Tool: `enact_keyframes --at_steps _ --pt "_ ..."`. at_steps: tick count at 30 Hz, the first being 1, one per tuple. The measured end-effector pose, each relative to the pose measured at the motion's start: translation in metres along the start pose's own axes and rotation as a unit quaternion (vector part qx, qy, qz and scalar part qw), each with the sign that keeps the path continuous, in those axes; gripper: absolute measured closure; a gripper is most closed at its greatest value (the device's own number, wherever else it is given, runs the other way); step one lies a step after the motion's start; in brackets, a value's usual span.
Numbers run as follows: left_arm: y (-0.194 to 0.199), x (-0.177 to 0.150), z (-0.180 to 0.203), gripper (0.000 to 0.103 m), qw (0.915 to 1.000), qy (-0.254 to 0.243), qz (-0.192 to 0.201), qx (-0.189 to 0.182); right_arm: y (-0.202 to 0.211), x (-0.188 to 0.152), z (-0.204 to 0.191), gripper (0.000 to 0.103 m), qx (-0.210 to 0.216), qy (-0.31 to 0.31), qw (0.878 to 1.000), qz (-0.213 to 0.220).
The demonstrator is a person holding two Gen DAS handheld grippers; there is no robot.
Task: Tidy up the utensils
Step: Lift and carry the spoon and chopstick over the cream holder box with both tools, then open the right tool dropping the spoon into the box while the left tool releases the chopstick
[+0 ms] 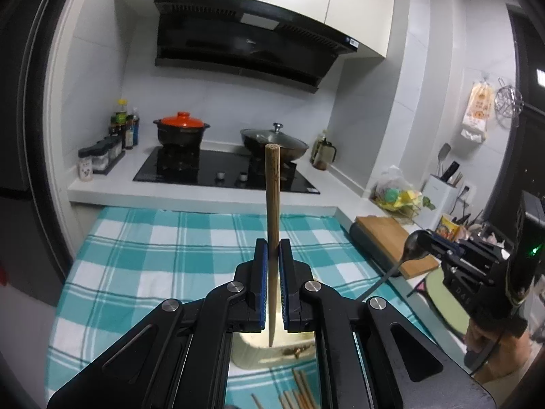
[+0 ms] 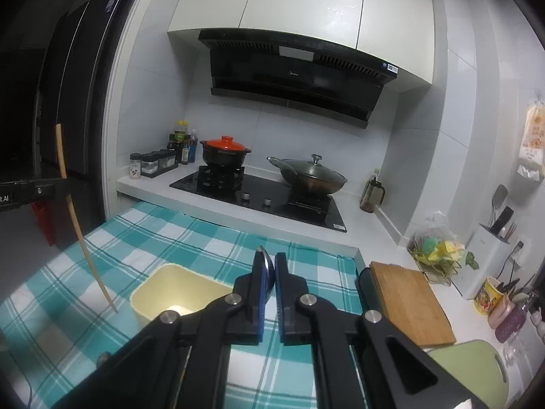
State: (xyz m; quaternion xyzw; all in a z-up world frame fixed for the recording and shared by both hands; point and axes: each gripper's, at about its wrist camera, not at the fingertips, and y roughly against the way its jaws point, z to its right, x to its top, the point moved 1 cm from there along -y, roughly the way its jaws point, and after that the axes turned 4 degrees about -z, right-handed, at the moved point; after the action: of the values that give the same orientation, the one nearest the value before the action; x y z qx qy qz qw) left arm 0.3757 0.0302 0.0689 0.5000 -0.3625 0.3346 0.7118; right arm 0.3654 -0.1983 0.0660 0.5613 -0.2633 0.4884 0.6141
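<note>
Kitchen setup with a teal-and-white checked cloth spread over the bench, black hob and range hood at the back. Left tool is clamped tight on a round wooden chopstick, held roughly upright with its thin end hanging over the pale yellow rectangular plastic bin. Right tool is squeezed onto the bowl of a dark metal spoon, with the handle trailing down below it.

Progress-wise I'd say early to middle: the bin looks empty from what the right camera shows, though its floor is partly hidden. Both utensils are in the air, neither dropped in yet. Several more wooden chopsticks lie loose on the cloth just in front of the bin, so there's plenty left.

Room to move looks decent. Cloth is open behind and to the left of the bin. A wooden cutting board sits near the cloth's right edge and a dark fridge stands off to the left, so wide swings either way seem risky.
</note>
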Motion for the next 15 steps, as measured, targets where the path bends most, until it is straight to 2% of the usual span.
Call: enact_keyframes --at_steps 5,9,15 --pt "-0.074 0.0 0.01 0.099 0.9982 -0.002 -0.059 0.009 -0.073 0.005 -0.013 0.098 0.028 0.026 0.998 -0.058" --pt "-0.122 -0.015 0.011 0.099 0.9941 0.001 -0.107 0.018 -0.122 -0.004 -0.023 0.098 0.08 0.01 0.99 -0.115" --pt "-0.154 -0.031 0.006 0.098 0.9899 0.004 -0.139 0.027 -0.165 -0.013 -0.042 0.096 0.121 0.016 0.979 -0.162"
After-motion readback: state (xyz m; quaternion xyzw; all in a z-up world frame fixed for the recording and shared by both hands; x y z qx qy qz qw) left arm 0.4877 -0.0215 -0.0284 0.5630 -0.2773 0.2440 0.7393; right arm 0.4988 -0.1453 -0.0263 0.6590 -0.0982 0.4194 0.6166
